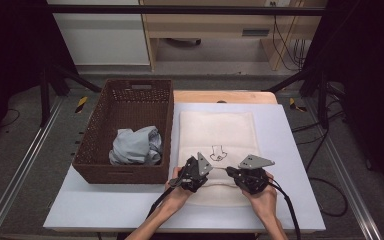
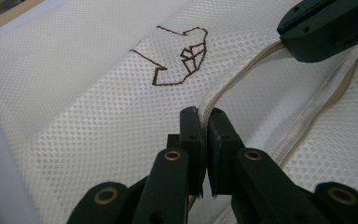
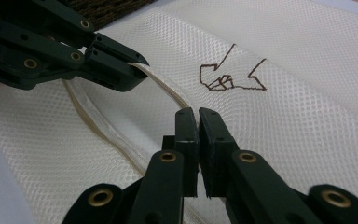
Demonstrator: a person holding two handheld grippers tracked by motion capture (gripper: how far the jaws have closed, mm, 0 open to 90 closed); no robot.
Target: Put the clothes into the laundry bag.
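A cream mesh bag [image 1: 217, 131] with a brown stitched logo [image 2: 177, 58] lies flat on the white table [image 1: 105, 205]. Its tan-edged hem [image 2: 242, 77] runs across the bag's near part. In the left gripper view, my left gripper [image 2: 204, 116] is shut, its pads pinching that hem. It lies at the bag's near left in the high view [image 1: 211, 169]. My right gripper [image 3: 198, 116] is shut on the same hem a little to the right [image 1: 230, 171]. The two grippers' tips sit close together, and each gripper appears in the other's view [image 2: 307, 35] [image 3: 116, 63].
A brown wicker basket [image 1: 125, 172] stands on the table to the left of the bag, holding a crumpled grey cloth [image 1: 135, 145]. A wooden board edge [image 1: 225, 96] lies beyond the bag. Black frame posts rise at both sides.
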